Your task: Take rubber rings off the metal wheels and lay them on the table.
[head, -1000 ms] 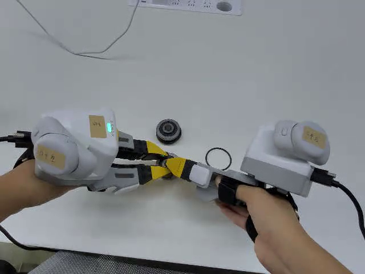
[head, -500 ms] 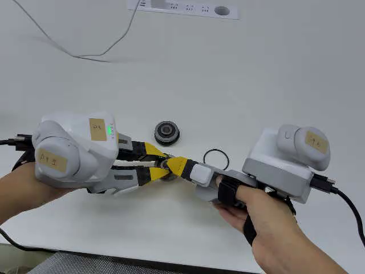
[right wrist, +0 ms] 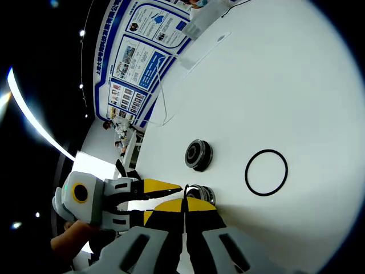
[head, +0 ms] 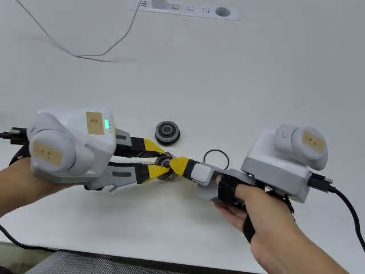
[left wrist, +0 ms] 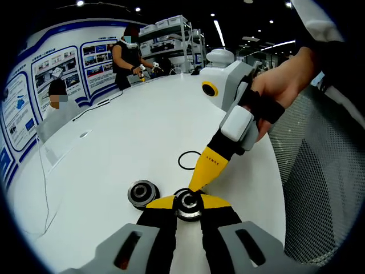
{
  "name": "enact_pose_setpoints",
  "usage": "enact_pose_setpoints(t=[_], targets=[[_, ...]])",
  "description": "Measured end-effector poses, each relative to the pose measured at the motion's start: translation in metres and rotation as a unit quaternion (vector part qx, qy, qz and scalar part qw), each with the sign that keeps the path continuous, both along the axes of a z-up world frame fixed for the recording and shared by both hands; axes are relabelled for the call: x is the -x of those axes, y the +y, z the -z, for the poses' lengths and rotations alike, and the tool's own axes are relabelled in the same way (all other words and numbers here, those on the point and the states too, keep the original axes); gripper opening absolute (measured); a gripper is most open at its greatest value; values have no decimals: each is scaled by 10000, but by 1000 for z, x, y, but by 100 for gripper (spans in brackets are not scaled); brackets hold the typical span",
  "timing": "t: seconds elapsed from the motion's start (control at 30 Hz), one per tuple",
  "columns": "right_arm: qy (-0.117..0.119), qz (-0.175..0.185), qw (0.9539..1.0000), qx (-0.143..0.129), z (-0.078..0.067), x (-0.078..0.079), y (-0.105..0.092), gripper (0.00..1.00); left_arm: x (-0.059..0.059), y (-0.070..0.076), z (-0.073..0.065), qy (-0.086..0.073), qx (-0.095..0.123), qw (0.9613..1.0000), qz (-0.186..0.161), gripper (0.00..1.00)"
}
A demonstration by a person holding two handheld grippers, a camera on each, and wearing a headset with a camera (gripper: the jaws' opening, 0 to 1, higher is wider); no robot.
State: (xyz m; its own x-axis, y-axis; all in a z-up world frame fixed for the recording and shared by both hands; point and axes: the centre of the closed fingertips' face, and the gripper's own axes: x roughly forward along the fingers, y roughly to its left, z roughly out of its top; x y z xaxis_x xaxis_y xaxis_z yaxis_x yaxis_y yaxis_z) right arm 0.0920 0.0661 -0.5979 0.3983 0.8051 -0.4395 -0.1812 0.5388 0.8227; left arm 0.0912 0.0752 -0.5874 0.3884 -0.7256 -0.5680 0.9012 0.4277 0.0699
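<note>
Two metal wheels sit on the white table point(head: 256, 85) in the head view. The left gripper point(head: 161, 165) has its yellow tips closed around the held wheel point(head: 166, 170), one tip on either side. The right gripper point(head: 178, 165) comes in from the right of the held wheel, and its yellow tips touch that wheel's rim. The second wheel point(head: 167, 132) lies flat just beyond the held wheel, apart from it. A loose ring point(head: 217, 150), thin and black, lies flat on the table to the right of the held wheel, partly behind the right gripper.

From the left gripper view, the left gripper point(left wrist: 188, 200) clamps the held wheel point(left wrist: 188, 208) between its two tips. The right gripper point(left wrist: 201, 177) slants down onto the wheel's far edge. The second wheel point(left wrist: 142, 193) rests to the left of the held wheel, and the loose ring point(left wrist: 178, 161) lies beyond it.

Seen in the right gripper view, the right gripper point(right wrist: 185, 205) has its tips pressed together with only a thin seam between them, right against the held wheel point(right wrist: 203, 194). Whether they pinch the wheel's rubber is hard to tell. The left gripper point(right wrist: 171, 194) reaches the held wheel from the left. The second wheel point(right wrist: 198, 154) lies just above the held wheel, and the loose ring point(right wrist: 246, 172) lies to its right.
</note>
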Motion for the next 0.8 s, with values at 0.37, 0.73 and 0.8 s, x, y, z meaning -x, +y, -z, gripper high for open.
enact_pose_setpoints(t=[0.37, 0.73, 0.8], targets=[[-84, 35, 9993, -371, -16, -2, 9, 1, -7, 19, -21, -125, 172, 9986, -477, 20], [-148, 517, 9978, -383, -23, -21, -25, 1, -8, 14, -25, -149, 315, 9976, -606, 21], [-95, 666, 9973, -284, -18, -22, -38, 1, -8, 12, -25, -153, 316, 9976, -605, 21]])
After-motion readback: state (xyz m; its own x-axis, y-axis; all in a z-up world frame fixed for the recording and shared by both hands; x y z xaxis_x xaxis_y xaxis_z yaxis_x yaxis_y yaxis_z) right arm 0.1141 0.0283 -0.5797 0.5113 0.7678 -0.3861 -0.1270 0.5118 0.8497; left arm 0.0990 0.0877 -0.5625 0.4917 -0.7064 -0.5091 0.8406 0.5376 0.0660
